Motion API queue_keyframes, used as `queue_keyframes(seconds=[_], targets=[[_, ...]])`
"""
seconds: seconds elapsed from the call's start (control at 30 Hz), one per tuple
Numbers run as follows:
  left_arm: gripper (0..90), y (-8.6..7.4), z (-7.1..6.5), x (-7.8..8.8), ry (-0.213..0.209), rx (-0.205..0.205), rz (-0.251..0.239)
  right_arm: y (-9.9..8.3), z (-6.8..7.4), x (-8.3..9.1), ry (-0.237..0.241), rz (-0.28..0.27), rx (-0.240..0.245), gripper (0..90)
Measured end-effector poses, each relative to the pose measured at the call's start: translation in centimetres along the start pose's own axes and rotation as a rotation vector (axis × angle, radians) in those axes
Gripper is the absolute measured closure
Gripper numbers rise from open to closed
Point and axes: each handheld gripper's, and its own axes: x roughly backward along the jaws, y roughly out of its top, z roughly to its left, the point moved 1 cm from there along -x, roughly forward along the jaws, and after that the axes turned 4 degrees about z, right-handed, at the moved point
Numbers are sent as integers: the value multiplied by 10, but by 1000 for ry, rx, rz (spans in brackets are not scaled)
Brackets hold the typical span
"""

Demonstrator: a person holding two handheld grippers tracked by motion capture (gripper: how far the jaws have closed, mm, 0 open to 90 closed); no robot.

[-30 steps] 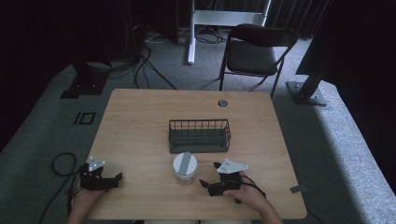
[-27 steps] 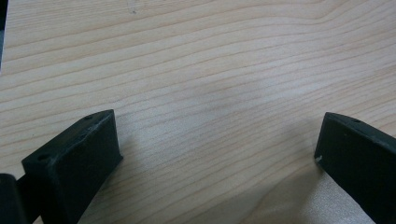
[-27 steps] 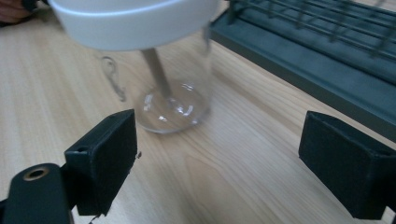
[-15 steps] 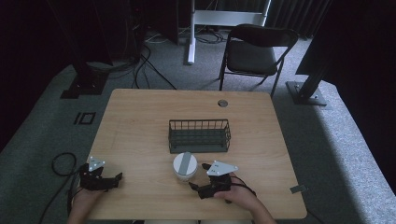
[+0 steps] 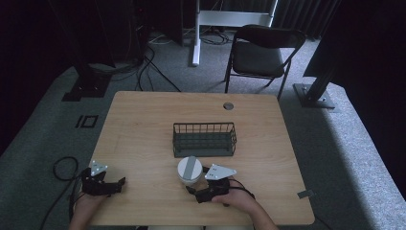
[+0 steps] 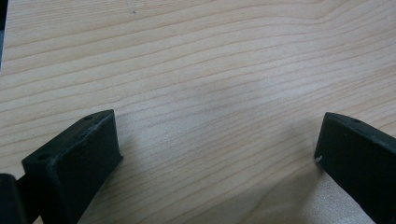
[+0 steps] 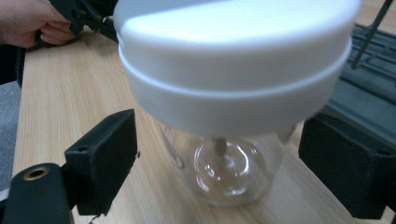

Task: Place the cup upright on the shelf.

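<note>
A clear jar with a white lid (image 5: 189, 168) stands upright on the wooden table (image 5: 143, 124), just in front of a dark wire basket (image 5: 204, 139). My right gripper (image 5: 194, 191) lies low at the jar's near right side, open. In the right gripper view its jaws stand wide on either side of the jar's glass body (image 7: 229, 177), apart from it, under the broad white lid (image 7: 233, 70). My left gripper (image 5: 119, 184) rests at the table's front left corner. It is open over bare wood (image 6: 215, 149), with nothing between its jaws.
The basket (image 7: 369, 51) stands close behind the jar. A round cable hole (image 5: 228, 106) sits near the table's far edge. A folding chair (image 5: 261, 52) stands beyond the table, and cables (image 5: 62, 167) lie on the floor at the left. The other hand (image 7: 28, 21) shows far off.
My right gripper has slid left along the front of the table, up to the jar, so its open jaws now flank it. The left gripper and the jar have stayed put.
</note>
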Motion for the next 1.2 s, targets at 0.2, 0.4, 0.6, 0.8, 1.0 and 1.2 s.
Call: queue_keyframes(seconds=[0.2, 0.4, 0.6, 0.8, 1.0, 1.2], targets=[[1, 0, 0, 0, 0, -1, 0, 3, 0, -5, 3, -21, -8, 114], [1, 0, 0, 0, 0, 0, 0, 5, 0, -10, -10, -32, 0, 114], [1, 0, 0, 0, 0, 0, 0, 8, 1, -15, -32, -50, -7, 145], [1, 0, 0, 0, 0, 0, 0, 11, 2, -18, -45, -29, 7, 175], [1, 0, 0, 0, 0, 0, 0, 14, 3, -18, -58, -16, 35, 183], [1, 0, 0, 0, 0, 0, 0, 16, 1, -14, -66, -14, 31, 184]])
